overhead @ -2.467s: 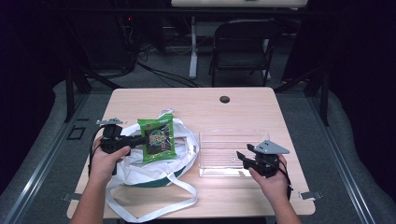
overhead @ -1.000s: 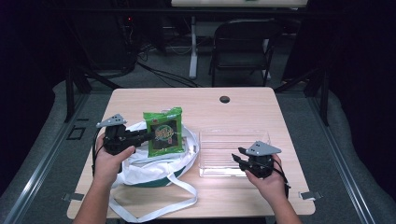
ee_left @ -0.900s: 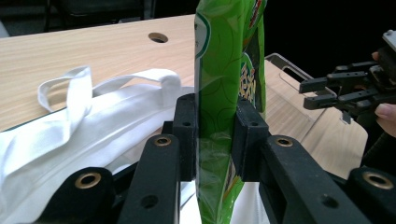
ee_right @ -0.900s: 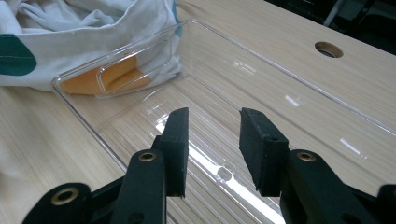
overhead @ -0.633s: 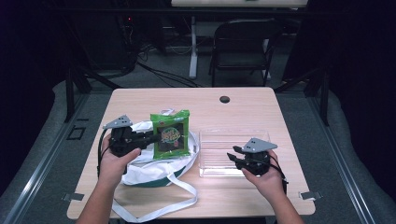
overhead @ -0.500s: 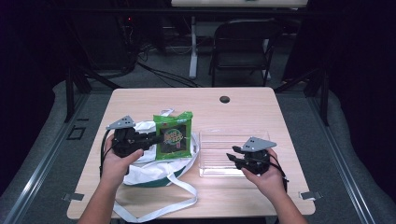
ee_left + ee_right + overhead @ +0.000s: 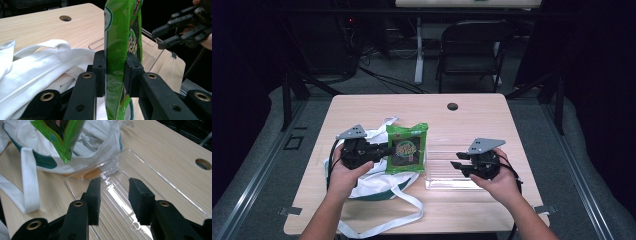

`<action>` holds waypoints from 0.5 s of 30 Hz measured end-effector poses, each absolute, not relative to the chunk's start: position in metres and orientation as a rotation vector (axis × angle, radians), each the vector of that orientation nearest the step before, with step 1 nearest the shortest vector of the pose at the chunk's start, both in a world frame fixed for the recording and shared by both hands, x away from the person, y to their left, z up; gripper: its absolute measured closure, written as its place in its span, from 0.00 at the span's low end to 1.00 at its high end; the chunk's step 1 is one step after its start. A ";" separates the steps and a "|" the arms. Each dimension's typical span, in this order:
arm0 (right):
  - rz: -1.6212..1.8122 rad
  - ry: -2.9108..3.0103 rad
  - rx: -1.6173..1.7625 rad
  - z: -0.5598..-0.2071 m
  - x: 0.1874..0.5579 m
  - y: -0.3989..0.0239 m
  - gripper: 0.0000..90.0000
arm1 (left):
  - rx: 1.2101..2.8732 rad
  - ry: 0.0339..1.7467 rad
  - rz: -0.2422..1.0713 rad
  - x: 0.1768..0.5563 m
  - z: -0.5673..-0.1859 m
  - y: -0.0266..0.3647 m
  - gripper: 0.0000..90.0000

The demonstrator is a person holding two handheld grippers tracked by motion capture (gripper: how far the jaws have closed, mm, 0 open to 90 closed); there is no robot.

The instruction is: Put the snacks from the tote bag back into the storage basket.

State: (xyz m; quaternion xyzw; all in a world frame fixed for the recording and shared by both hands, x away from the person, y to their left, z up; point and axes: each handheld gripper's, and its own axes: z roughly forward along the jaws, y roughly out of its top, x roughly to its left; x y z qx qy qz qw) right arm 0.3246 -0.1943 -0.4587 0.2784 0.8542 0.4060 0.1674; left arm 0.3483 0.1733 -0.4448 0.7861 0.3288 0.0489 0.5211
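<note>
A green snack packet (image 7: 406, 148) is clamped upright between the pads of the left tool (image 7: 384, 150), which is held in the left hand (image 7: 343, 172) over the left half of the worktop (image 7: 472, 112). In the left gripper view the packet (image 7: 122, 45) is seen edge-on, pinched at its lower part by the two black pads (image 7: 99, 72), with its top rising out of the frame. The packet is held above a white cloth tote bag (image 7: 377, 182) that lies crumpled on the worktop toward the left edge; a dark green band is seen on the bag, and its white straps (image 7: 407, 212) trail toward the near edge.

A clear plastic tray (image 7: 447, 167) lies flat on the right half of the worktop, just beside the bag. The right tool (image 7: 457, 165), held in the right hand (image 7: 497, 182), is poised over the near right part of the tray. In the right gripper view its pads (image 7: 95, 197) are seen apart, with nothing between them and the ribbed floor of the tray (image 7: 120, 202) below; whether the tray is touched cannot be told. The lower corner of the packet (image 7: 61, 138) hangs over the bag (image 7: 95, 142) at the tray's far rim.

A round cable hole (image 7: 452, 106) is seen near the far edge of the worktop.
</note>
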 end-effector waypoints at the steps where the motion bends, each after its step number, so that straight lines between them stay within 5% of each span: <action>1: 1.154 2.443 0.772 -0.452 0.326 -0.193 0.69 | 1.885 0.783 0.116 0.348 -0.445 0.172 0.83; 15: 1.018 2.567 0.560 -0.391 0.335 -0.166 0.65 | 1.897 0.749 0.114 0.347 -0.445 0.161 0.83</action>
